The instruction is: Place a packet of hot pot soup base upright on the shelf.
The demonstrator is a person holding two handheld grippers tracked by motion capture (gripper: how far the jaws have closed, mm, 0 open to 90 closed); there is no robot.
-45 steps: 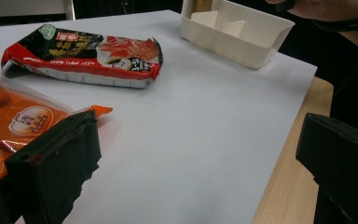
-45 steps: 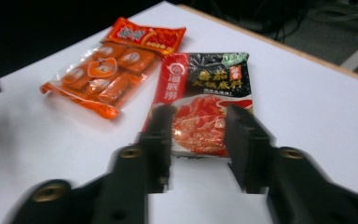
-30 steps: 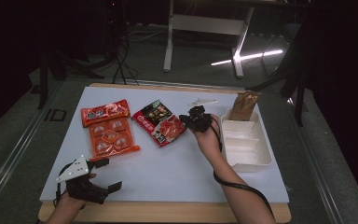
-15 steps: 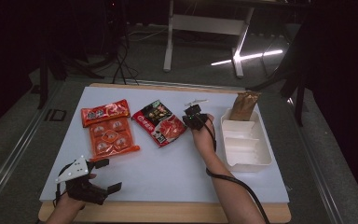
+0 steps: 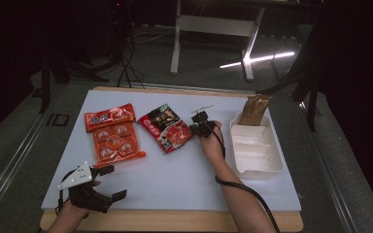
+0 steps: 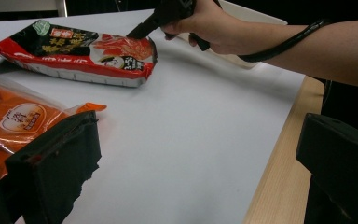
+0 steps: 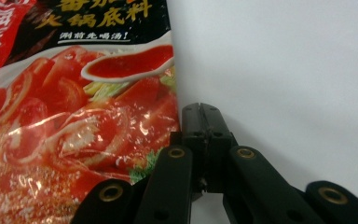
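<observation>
A red and black soup-base packet (image 5: 167, 127) lies flat on the white table top (image 5: 184, 174). My right gripper (image 5: 197, 127) is low at the packet's right edge. In the right gripper view its jaws are shut tip to tip (image 7: 204, 112) with nothing between them, right beside the edge of the packet (image 7: 74, 116). The left gripper view looks across at that packet (image 6: 74, 53) and the right gripper's tip (image 6: 142, 30) against it. My left gripper (image 5: 109, 182) rests near the front left corner, open and empty (image 6: 196, 154).
Orange snack packs (image 5: 114, 138) lie left of the packet and close to the left jaw (image 6: 14, 121). At the right stands a white divided tray (image 5: 272, 150), with a brown pouch (image 5: 255, 109) leaning at its far end. The table's wooden front edge (image 6: 279, 154) is close.
The right hand has come down and slightly left, bringing its shut jaws to the table at the packet's right edge. The left gripper has stayed in place.
</observation>
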